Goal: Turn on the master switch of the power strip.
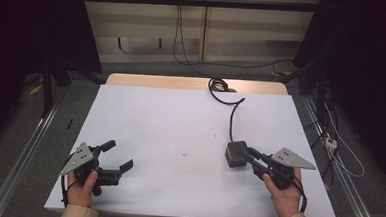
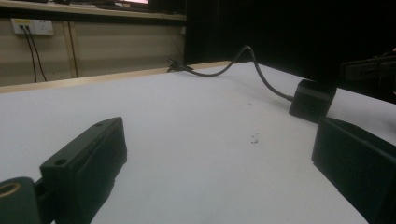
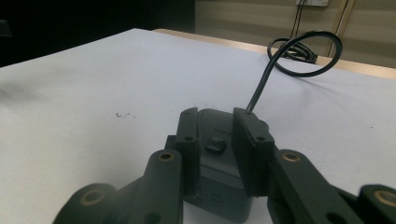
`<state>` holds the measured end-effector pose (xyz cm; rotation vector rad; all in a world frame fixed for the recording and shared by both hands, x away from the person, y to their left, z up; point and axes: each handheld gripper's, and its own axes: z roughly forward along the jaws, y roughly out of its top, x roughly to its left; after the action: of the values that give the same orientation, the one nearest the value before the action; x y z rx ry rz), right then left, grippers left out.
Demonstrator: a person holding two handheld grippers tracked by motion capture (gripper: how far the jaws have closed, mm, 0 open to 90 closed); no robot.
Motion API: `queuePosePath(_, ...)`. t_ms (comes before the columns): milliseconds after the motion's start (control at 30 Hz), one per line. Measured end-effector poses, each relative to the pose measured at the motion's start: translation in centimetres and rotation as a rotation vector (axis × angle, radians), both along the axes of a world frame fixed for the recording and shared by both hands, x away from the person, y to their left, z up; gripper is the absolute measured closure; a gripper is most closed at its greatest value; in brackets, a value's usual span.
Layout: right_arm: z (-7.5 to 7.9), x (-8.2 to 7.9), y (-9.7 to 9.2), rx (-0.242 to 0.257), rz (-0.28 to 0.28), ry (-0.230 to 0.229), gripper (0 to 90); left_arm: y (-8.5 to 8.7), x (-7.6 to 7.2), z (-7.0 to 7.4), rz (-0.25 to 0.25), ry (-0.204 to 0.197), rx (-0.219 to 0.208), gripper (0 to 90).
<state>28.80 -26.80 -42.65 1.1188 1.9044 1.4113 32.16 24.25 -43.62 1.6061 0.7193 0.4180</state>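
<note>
On the white tabletop (image 1: 180,123), my right gripper (image 3: 215,140) has its jaws clamped on the dark adapter block (image 1: 236,153): rigid, compact, best gripped across flat sides. Left gripper (image 1: 117,158) gapes empty.

No lettering, label, brand or number can be read anywhere; faint marks on the grey box (image 3: 219,154) at the table's four o'clock stay illegible.
</note>
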Motion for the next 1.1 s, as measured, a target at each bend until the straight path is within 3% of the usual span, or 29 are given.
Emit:
queuePosePath(600,0.3,0.5,-0.1,0.044,0.015,0.015,77.5,0.2,-0.3,-0.1,0.010,-0.006,0.010,3.0)
queuePosePath(1100,0.3,1.4,0.2,0.029,0.013,0.029,88.7,0.7,-0.8,0.0,0.024,-0.007,0.006,3.0)
